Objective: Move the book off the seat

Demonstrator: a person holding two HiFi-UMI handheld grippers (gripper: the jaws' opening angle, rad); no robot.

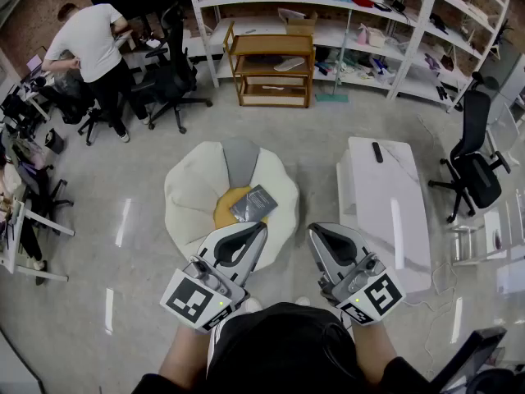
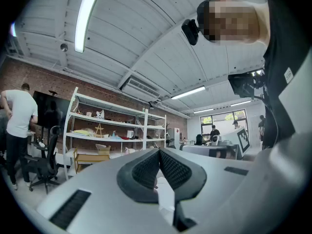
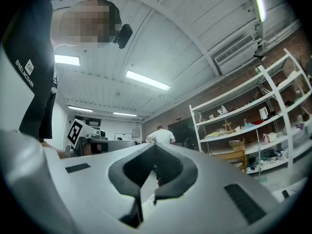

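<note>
A dark grey book [image 1: 254, 203] lies tilted on the yellow cushion [image 1: 225, 210] of a round white seat [image 1: 190, 195] on the floor ahead of me. My left gripper [image 1: 261, 228] hovers just short of the seat's near edge, jaws shut and empty. My right gripper [image 1: 313, 231] is beside it, to the right of the seat, shut and empty too. In the left gripper view my left gripper [image 2: 159, 151] points level at far shelves, and in the right gripper view my right gripper [image 3: 154, 146] points level at the room; neither shows the book.
A low white table [image 1: 385, 199] with a black remote [image 1: 376, 152] stands right of the seat. Behind it are a wooden shelf unit [image 1: 271, 64] and white racks [image 1: 344, 31]. A person [image 1: 94, 48] bends over desks at far left; office chairs [image 1: 476, 158] stand around.
</note>
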